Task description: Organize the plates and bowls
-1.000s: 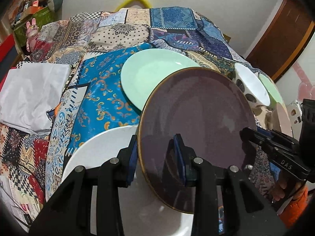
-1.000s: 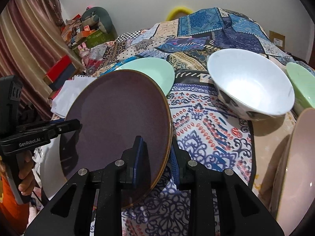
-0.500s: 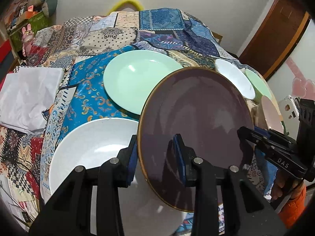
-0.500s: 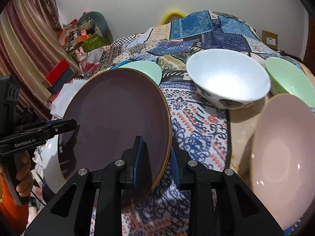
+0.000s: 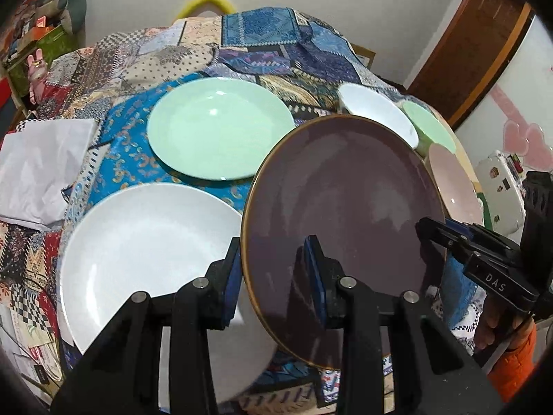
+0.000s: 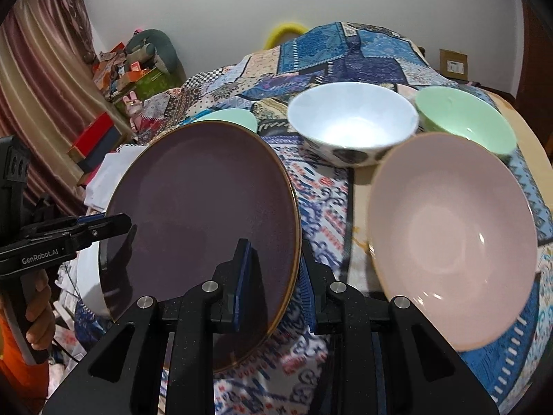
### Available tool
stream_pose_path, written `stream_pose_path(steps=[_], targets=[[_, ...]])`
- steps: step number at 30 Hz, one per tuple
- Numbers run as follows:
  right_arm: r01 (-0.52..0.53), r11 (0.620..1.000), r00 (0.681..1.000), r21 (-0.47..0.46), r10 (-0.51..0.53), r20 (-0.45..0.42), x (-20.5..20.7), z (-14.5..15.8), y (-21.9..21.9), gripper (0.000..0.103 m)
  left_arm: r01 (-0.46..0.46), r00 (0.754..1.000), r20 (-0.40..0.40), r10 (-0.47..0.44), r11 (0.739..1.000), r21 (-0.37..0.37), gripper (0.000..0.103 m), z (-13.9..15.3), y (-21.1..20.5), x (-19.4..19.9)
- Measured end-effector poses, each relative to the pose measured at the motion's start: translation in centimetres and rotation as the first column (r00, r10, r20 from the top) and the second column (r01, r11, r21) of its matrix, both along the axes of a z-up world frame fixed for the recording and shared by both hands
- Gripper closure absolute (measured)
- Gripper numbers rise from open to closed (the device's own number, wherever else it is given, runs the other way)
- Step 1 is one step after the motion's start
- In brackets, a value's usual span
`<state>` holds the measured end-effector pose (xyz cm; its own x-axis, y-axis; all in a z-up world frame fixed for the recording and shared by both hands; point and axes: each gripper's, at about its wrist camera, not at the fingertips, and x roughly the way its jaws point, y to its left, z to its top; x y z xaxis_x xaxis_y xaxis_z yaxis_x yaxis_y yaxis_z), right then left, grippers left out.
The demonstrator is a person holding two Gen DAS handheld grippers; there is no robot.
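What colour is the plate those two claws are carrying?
Dark purple plate with a thin golden-brown rim, seen best in the right wrist view.

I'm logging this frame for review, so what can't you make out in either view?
- Left wrist view: the purple plate hides most of the white bowl, green bowl and pink bowl.
- Right wrist view: the same plate covers most of the green plate and white plate.
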<state>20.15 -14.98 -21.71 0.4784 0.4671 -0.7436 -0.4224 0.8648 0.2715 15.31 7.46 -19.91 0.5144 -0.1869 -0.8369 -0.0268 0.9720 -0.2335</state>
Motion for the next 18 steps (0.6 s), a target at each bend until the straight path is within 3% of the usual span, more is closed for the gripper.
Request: stream_pose_path(steps=[18], targets=[[0.069, 0.996, 0.997, -0.049, -0.070, -0.021, -1.2, -2.2, -2.2, 0.079, 0.029, 0.994, -0.105, -0.028, 1.000, 0.002, 0.069, -3.7, -2.8, 1.1]])
